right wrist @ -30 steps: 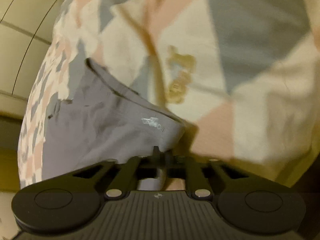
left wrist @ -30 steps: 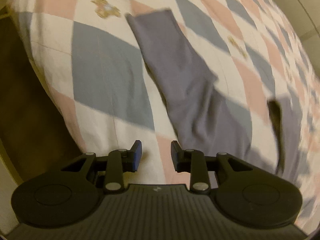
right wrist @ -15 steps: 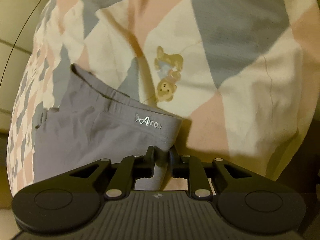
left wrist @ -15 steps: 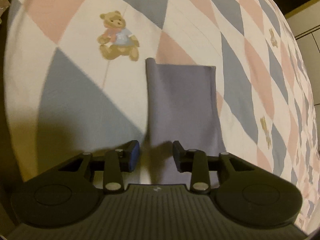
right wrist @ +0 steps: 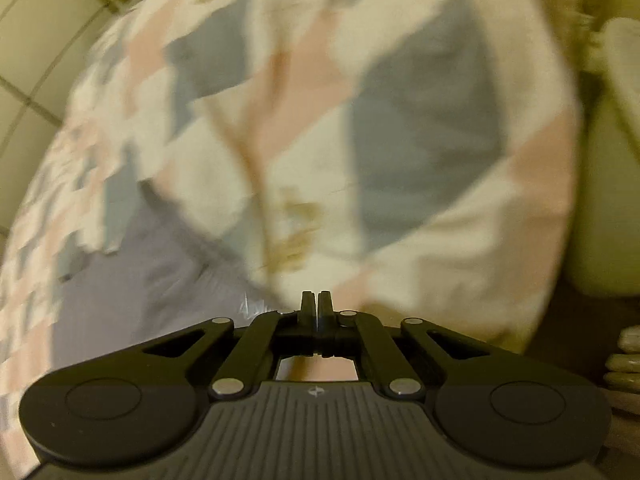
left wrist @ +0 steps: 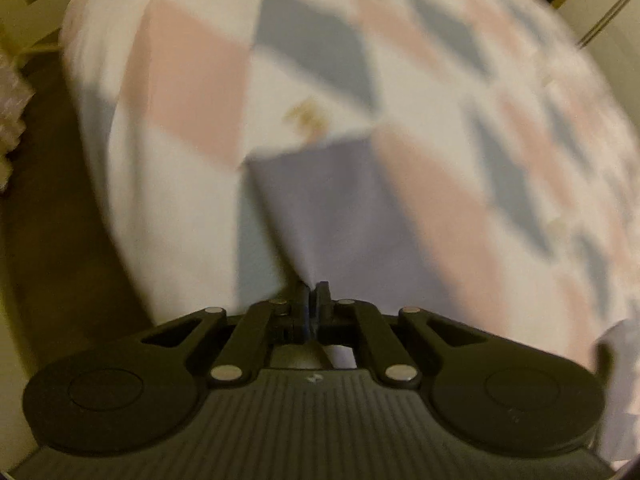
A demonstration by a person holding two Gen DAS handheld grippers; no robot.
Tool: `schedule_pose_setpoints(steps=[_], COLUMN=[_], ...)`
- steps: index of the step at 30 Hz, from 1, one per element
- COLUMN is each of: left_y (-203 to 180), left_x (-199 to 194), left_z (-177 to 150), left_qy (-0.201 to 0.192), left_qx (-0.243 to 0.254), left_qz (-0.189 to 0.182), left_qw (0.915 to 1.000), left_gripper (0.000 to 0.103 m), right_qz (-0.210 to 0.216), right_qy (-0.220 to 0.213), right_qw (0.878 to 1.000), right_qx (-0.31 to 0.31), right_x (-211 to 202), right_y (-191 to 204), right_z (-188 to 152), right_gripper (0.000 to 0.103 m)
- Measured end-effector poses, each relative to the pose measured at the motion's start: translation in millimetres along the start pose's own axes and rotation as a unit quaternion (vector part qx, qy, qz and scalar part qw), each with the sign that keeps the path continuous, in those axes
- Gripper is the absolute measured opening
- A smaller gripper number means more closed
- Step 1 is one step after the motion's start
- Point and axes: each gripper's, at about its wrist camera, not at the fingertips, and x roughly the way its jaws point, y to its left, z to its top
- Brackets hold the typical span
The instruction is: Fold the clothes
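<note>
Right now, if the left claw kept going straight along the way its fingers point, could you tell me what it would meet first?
Probably the grey trousers: the left claw is shut on their near edge, and the cloth stretches ahead over the patchwork bedspread. Blur makes depth uncertain.

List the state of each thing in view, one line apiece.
Left claw: shut on the grey trousers' leg end.
Right claw: shut; the waistband reaches it, grip unclear through blur.
Grey trousers: unfolded, lying on the bed.
Checked bedsheet: spread over the bed, under the trousers.
</note>
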Motion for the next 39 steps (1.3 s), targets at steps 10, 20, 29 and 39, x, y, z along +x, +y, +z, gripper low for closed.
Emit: schedule_pose_setpoints(steps=[10,20,29,39], left_y=[-7,-119,-265,-358], left_x=[-40,-13,36,85], left_z=[11,-36,-90,-127], left_qy=[-0.053,0.063,0.154,0.191], left_qx=[-0.016,0.109,0.210,0.241], left_qz=[0.051,-0.086,-0.206,-0.245], left_qw=[0.9972,0.9884,0.9433,0.9194], left_gripper=[0.016,0.016,0.026,0.026], right_qz=[0.036,0.046,0.076,0.142], right_qy=[0.029,0.104,0.091,0.101], right_qw=[0.997,0.978,0.979,0.979], right_qx=[-0.068,-0.175,-0.164,-0.105], right_x=[10,65,105,128], right_y=[45,144,208,223], right_z=[-9,-50,-34,-27], right_gripper=[0.032,0.033,0.033,0.033])
